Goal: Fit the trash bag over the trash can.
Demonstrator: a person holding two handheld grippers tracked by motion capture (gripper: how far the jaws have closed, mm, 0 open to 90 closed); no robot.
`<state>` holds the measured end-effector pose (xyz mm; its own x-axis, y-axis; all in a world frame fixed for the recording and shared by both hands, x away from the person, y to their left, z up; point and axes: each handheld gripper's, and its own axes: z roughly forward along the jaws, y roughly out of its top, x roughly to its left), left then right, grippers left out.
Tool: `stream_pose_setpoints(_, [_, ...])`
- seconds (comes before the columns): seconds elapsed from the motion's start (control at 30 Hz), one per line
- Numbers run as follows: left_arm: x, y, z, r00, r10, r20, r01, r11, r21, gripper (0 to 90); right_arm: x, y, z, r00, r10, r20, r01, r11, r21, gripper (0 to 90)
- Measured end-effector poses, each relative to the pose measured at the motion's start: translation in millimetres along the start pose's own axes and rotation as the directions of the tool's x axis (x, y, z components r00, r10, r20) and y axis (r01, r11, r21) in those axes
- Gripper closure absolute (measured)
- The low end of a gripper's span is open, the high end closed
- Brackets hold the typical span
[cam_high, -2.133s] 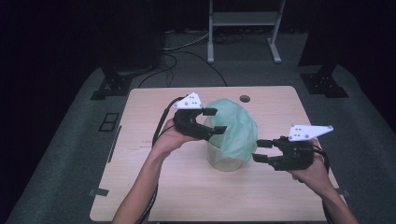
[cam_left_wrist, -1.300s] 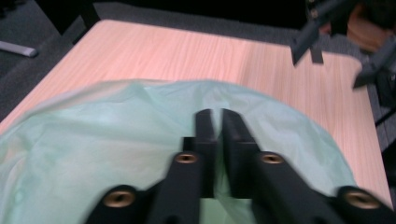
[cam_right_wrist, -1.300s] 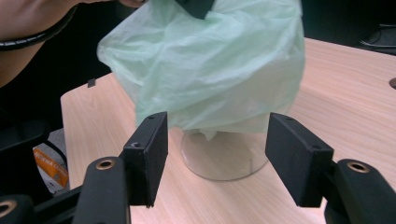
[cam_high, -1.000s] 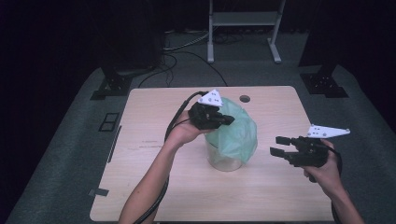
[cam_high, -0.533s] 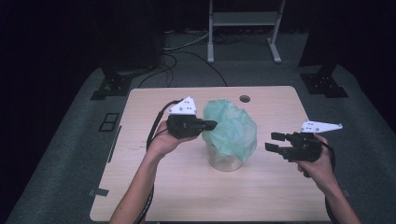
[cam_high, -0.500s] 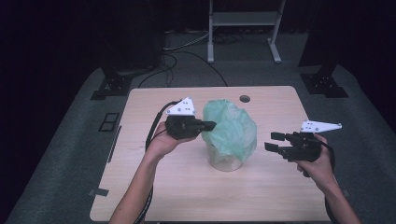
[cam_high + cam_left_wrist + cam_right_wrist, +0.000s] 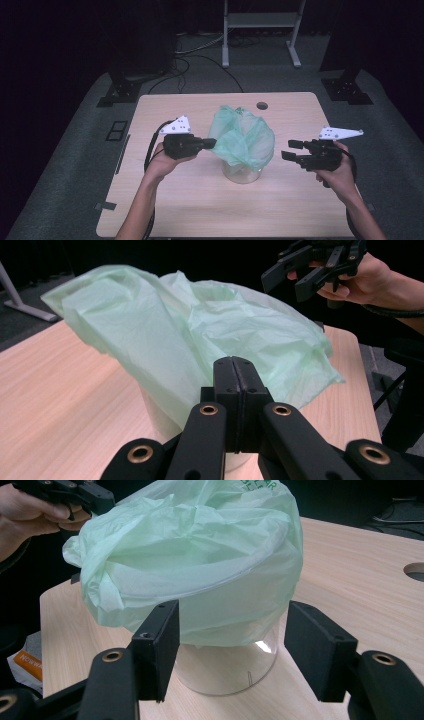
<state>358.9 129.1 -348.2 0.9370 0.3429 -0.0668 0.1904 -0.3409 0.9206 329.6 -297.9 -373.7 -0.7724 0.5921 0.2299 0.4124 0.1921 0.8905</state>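
The left gripper (image 7: pixel 209 144) had its fingers pinched shut on the green bag (image 7: pixel 245 137); the right gripper (image 7: pixel 291 150) waited open, well apart.

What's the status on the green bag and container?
Left claw shut on green bag. Right claw open, clear. Bag over clear container. Nothing in the way.

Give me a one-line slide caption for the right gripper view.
Open right tongs face a clear container draped with a green plastic bag on the wooden table.
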Motion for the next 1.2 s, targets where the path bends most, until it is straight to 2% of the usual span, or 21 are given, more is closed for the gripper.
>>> stream_pose_setpoints(0.3, [1.3, -15.1, 3.5, 0.9995, -0.029, 0.015, 0.029, 0.9996, -0.001, 90.0, 2.2, 3.8, 6.8, 0.9999, -0.011, -0.012, 0.011, 1.000, 0.009, 38.1])
stream_pose_setpoints(0.4, [1.8, -24.5, 7.0, 0.9985, -0.049, 0.026, 0.049, 0.9988, 0.000, 90.0, 5.2, 6.4, 11.8, 0.9996, -0.021, -0.018, 0.021, 1.000, 0.015, 37.7])
stream_pose_setpoints(0.67, [2.8, -36.9, 15.9, 0.9964, -0.071, 0.045, 0.071, 0.9974, 0.006, 90.0, 7.5, 8.3, 13.9, 0.9994, -0.028, -0.018, 0.029, 0.999, 0.023, 37.7])
stream_pose_setpoints(0.93, [4.7, -40.3, 19.7, 0.9949, -0.088, 0.048, 0.087, 0.9960, 0.019, 89.7, 7.8, 9.2, 12.2, 0.9994, -0.032, -0.015, 0.032, 0.999, 0.016, 37.7])
stream_pose_setpoints(1.07, [6.4, -37.3, 12.9, 0.9951, -0.087, 0.048, 0.085, 0.9959, 0.031, 76.5, 7.8, 9.2, 11.1, 0.9993, -0.034, -0.013, 0.035, 0.999, 0.016, 37.7])
stream_pose_setpoints(1.2, [10.8, -32.2, -0.1, 0.9947, -0.097, 0.036, 0.097, 0.9953, 0.005, 65.2, 6.6, 9.0, 9.4, 0.9994, -0.032, -0.010, 0.032, 0.999, 0.013, 37.7])
